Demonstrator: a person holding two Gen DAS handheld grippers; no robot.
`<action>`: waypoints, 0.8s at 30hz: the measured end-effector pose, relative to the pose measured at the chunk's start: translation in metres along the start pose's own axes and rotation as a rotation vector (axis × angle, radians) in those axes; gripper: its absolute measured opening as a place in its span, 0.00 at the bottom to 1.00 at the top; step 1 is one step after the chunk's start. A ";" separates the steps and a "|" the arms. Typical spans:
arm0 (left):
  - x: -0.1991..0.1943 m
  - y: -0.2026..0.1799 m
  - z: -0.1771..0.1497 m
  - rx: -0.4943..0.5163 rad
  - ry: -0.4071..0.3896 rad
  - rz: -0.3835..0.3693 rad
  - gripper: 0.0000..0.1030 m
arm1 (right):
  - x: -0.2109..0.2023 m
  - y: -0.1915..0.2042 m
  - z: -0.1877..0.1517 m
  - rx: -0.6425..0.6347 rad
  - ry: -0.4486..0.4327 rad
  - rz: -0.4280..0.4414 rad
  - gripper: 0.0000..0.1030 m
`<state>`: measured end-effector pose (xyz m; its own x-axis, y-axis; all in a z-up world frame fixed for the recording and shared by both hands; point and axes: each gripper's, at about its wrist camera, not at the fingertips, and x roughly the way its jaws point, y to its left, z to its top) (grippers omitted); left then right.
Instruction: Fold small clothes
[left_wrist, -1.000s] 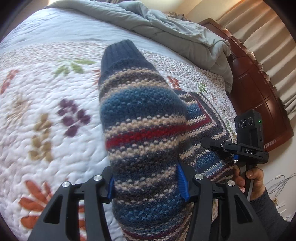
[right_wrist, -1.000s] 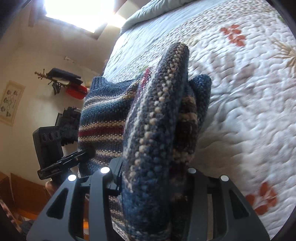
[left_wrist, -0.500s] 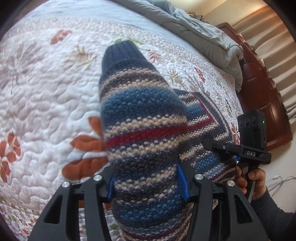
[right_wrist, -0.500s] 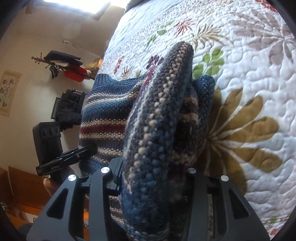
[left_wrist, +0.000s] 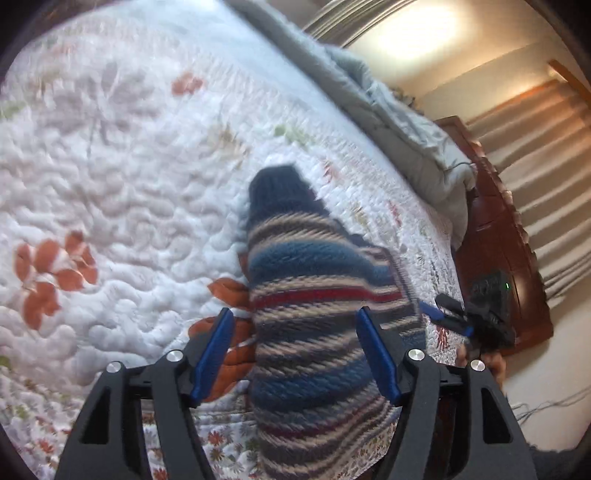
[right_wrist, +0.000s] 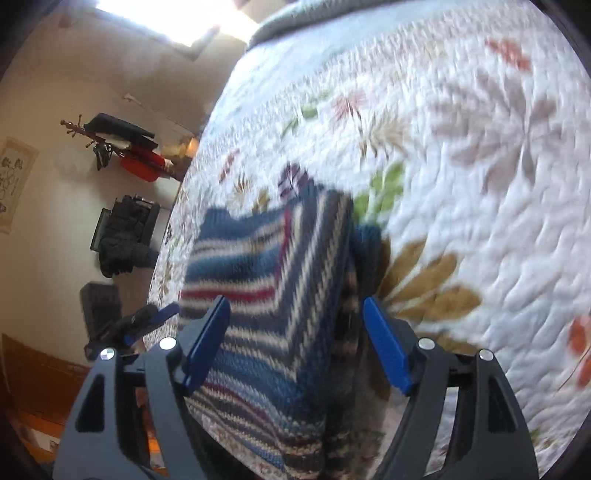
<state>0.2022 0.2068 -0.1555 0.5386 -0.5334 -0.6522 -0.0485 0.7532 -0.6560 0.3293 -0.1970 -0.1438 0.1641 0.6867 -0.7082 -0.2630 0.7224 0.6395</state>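
Observation:
A small striped knit sweater (left_wrist: 314, 302), blue, cream, grey and red with a dark blue cuff, lies folded on the white floral quilt (left_wrist: 110, 184). My left gripper (left_wrist: 295, 328) is open, its blue pads spread on either side of the sweater without pinching it. In the right wrist view the same sweater (right_wrist: 266, 295) lies between the spread blue pads of my right gripper (right_wrist: 295, 321), which is open too. The right gripper also shows in the left wrist view (left_wrist: 476, 317) at the bed's right edge, and the left gripper shows in the right wrist view (right_wrist: 133, 325).
A rumpled grey duvet (left_wrist: 388, 118) lies at the far end of the bed. A dark wooden headboard (left_wrist: 506, 258) stands to the right. A wall shelf with dark and red items (right_wrist: 122, 147) hangs left of the bed.
Both grippers have opened and let go of the sweater, which now rests on the quilt. Both have drawn back a little; the views are blurred by motion.

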 end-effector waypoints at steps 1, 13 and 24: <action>-0.007 -0.015 -0.005 0.036 -0.023 -0.019 0.68 | 0.001 0.002 0.007 -0.011 -0.004 0.000 0.66; 0.027 -0.051 -0.059 0.086 0.017 -0.143 0.69 | 0.058 -0.010 0.053 -0.022 0.006 -0.117 0.05; 0.027 -0.029 -0.069 -0.005 -0.006 -0.222 0.68 | 0.007 0.004 0.005 -0.085 -0.078 -0.033 0.24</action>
<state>0.1601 0.1440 -0.1806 0.5415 -0.6838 -0.4891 0.0679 0.6154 -0.7853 0.3345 -0.1892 -0.1443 0.2467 0.6693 -0.7008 -0.3355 0.7374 0.5862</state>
